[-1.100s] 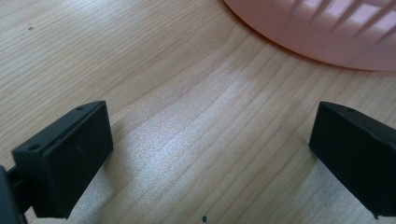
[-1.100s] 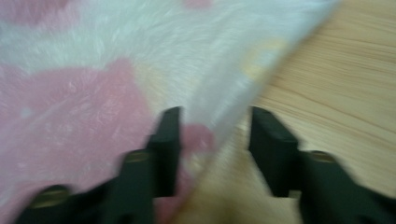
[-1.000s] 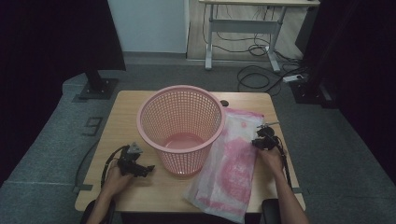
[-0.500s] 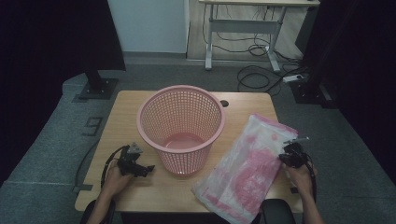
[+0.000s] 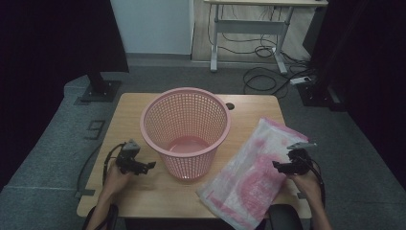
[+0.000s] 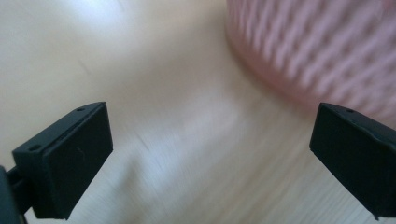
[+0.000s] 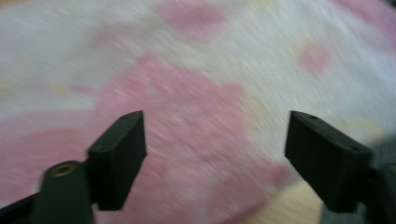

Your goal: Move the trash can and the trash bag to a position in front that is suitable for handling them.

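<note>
Pink-printed plastic bag (image 5: 256, 177), thin, limp and slippery, is best pinched at an edge. Right tool (image 5: 282, 166) has just been spread, nothing gripped; left tool (image 5: 143, 166) is spread beside basket (image 5: 185, 125).

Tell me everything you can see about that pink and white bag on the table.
The bag is a thin, crinkly plastic sheet, whitish with pink blotches. It lies flat and slantwise on the table's right side, its near corner hanging over the front edge. The right claw hovers at its right edge with jaws open, not gripping it.

The right hand-held gripper (image 7: 215, 158) has just opened its jaws over the pink-and-white bag (image 7: 187, 93), nothing between them.
</note>
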The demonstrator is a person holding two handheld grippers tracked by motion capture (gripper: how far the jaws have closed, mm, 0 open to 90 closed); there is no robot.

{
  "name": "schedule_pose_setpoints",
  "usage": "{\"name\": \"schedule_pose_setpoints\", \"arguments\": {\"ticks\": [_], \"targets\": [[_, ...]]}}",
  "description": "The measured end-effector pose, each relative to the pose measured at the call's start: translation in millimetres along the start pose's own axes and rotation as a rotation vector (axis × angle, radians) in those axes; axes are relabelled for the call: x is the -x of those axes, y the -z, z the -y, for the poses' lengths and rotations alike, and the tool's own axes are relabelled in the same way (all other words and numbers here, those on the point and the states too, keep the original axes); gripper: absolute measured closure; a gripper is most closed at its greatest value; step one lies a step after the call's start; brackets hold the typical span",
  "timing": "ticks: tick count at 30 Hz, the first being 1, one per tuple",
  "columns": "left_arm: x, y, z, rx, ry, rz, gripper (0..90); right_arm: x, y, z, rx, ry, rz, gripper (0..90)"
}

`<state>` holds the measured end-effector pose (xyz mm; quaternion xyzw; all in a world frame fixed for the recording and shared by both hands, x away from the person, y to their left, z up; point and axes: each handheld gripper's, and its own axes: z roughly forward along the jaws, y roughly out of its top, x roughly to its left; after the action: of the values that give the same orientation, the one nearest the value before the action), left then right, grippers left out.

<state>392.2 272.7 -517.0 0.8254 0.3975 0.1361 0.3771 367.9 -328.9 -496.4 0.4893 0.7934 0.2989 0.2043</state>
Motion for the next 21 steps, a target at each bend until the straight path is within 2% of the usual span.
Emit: {"name": "schedule_pose_setpoints", "arguments": {"ticks": [1, 2, 3, 4, 5, 6, 8, 9, 11, 13, 14, 15, 16, 17, 20, 21], "targets": [[-4.3, 13.5, -12.7, 0.078, 0.023, -0.008, 0.0, -4.9, 0.2, -4.7, 0.018, 0.013, -0.001, 11.8], [-4.3, 13.5, -12.7, 0.078, 0.023, -0.008, 0.0, -4.9, 0.2, -4.7, 0.018, 0.013, -0.001, 11.8], [-6.8, 23.9, -26.4, 0.12, 0.031, -0.024, 0.0, -15.7, -0.3, -17.3, 0.045, 0.015, -0.024, 9.3], [-6.8, 23.9, -26.4, 0.12, 0.031, -0.024, 0.0, -15.7, -0.3, -17.3, 0.045, 0.015, -0.024, 9.3], [-7.4, 28.3, -34.8, 0.131, 0.027, -0.042, 0.0, -19.0, -1.1, -21.4, 0.062, 0.017, -0.041, 4.1], [-7.3, 30.9, -45.9, 0.145, 0.02, -0.056, 0.0, -29.9, -5.4, -35.8, 0.074, 0.015, -0.066, 0.0], [-7.1, 30.8, -51.7, 0.145, 0.008, -0.059, 0.0, -34.0, -7.1, -40.6, 0.081, 0.016, -0.074, 0.0], [-4.2, 27.0, -61.3, 0.143, -0.013, -0.066, 0.0, -47.6, -12.9, -55.2, 0.112, 0.025, -0.104, 0.0], [-0.1, 21.8, -67.9, 0.13, -0.037, -0.084, 0.0, -59.6, -17.6, -66.5, 0.128, 0.037, -0.127, 0.0], [4.4, 15.9, -72.4, 0.134, -0.044, -0.078, 0.0, -73.3, -23.3, -77.2, 0.155, 0.059, -0.156, 0.0], [4.4, 15.9, -72.4, 0.134, -0.044, -0.078, 0.0, -73.3, -23.3, -77.2, 0.155, 0.059, -0.156, 0.0], [9.3, 8.9, -76.5, 0.135, -0.05, -0.058, 0.0, -86.1, -29.9, -86.6, 0.148, 0.089, -0.158, 0.0], [9.3, 8.9, -76.5, 0.135, -0.05, -0.058, 0.0, -86.1, -29.9, -86.6, 0.148, 0.089, -0.158, 0.0], [14.2, 1.9, -80.9, 0.135, -0.061, -0.044, 0.0, -93.4, -34.1, -92.1, 0.153, 0.116, -0.149, 0.0], [21.0, -6.5, -88.2, 0.13, -0.082, -0.042, 0.0, -95.7, -36.3, -95.4, 0.166, 0.115, -0.145, 0.0], [22.5, -8.2, -90.2, 0.127, -0.088, -0.058, 0.0, -94.9, -36.5, -95.7, 0.161, 0.116, -0.133, 0.0]]}}
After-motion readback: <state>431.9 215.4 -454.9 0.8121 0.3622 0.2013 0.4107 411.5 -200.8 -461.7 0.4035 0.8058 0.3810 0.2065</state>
